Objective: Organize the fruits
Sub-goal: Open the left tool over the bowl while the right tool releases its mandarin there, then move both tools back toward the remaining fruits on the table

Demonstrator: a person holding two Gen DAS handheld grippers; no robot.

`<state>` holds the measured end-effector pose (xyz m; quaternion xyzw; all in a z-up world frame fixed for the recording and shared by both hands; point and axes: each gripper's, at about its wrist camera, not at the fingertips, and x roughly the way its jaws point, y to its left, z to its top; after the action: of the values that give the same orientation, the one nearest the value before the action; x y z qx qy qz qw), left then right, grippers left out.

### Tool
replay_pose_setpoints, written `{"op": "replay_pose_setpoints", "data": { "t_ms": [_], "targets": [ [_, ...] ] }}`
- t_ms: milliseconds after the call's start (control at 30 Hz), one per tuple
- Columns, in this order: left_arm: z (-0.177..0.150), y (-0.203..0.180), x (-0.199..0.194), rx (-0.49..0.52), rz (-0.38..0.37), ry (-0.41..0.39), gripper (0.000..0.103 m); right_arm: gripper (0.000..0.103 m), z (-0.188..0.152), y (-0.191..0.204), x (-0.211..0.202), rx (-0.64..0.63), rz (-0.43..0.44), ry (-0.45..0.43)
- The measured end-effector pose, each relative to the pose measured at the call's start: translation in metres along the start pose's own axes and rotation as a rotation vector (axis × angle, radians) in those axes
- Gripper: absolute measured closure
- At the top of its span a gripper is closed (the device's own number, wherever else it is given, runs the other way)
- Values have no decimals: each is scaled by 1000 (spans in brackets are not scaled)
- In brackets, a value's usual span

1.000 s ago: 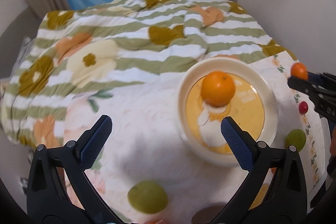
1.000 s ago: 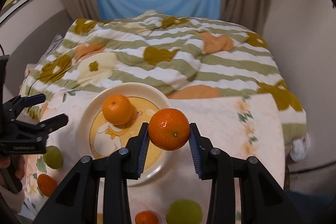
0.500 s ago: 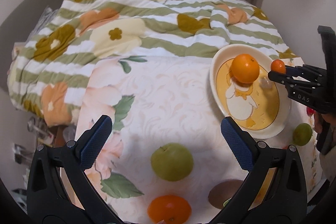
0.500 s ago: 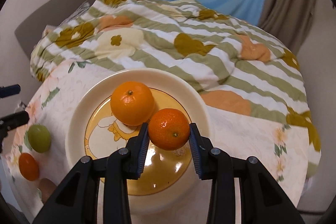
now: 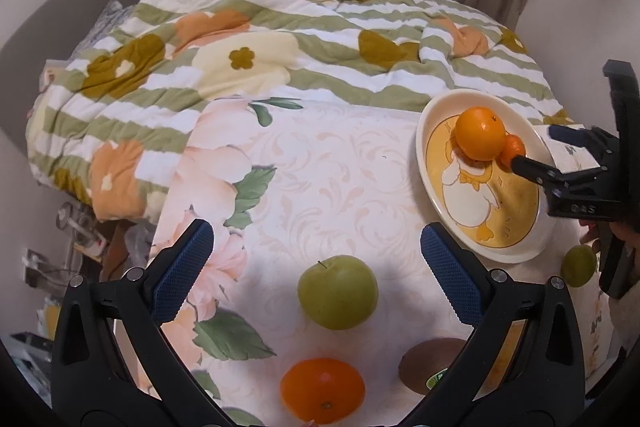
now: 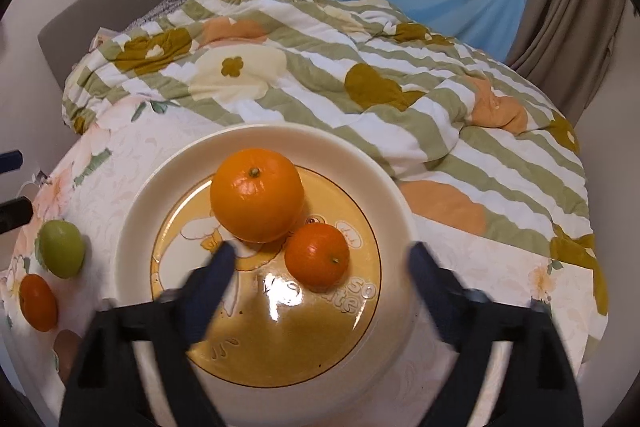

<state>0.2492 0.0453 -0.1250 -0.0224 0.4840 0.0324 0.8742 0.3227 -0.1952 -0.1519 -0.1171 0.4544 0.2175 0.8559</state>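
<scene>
With small orange mandarin (image 6: pixel 317 255) lying on cream duck-print plate (image 6: pixel 400 211), touching large orange (image 6: pixel 257 200): right gripper (image 6: pixel 318 269) spread apart, empty, blurred. Back straight off, avoid nudging fruit. Left gripper (image 5: pixel 316 269) wide apart over green apple (image 5: pixel 338 292) on table (image 5: pixel 344 187): centre, clamp gently.

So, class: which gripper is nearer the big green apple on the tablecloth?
Left. The left gripper hangs open right above the green apple; the right gripper is open over the plate.

Plate (image 6: pixel 132 227): raised cream lettering, partly under glare, reads roughly "...so ...ute". My right gripper (image 5: pixel 536 163): embossed "GAS" or "G4S" on body, uncertain. Nothing else legible.
</scene>
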Motion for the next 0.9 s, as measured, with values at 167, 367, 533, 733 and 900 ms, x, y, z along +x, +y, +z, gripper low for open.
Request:
{"op": "replay_pose_setpoints", "data": {
  "t_ms": [167,367,533,733,900],
  "targets": [
    [-2,-1,-12,-14,14,-18,0,0,-1,0,-15,-8,3,-29],
    [-4,-5,-35,-24,36,-50,0,0,-5,-2,-41,9,21,-49],
    [-5,-11,-65,-24,48,-100,0,0,-8,2,-77,13,-29,-66],
    [-10,-15,-101,-14,56,-146,0,0,-17,7,-128,75,-65,-112],
    [-20,-16,-124,-10,18,-165,0,0,-29,13,-164,120,-103,-141]
  ]
}}
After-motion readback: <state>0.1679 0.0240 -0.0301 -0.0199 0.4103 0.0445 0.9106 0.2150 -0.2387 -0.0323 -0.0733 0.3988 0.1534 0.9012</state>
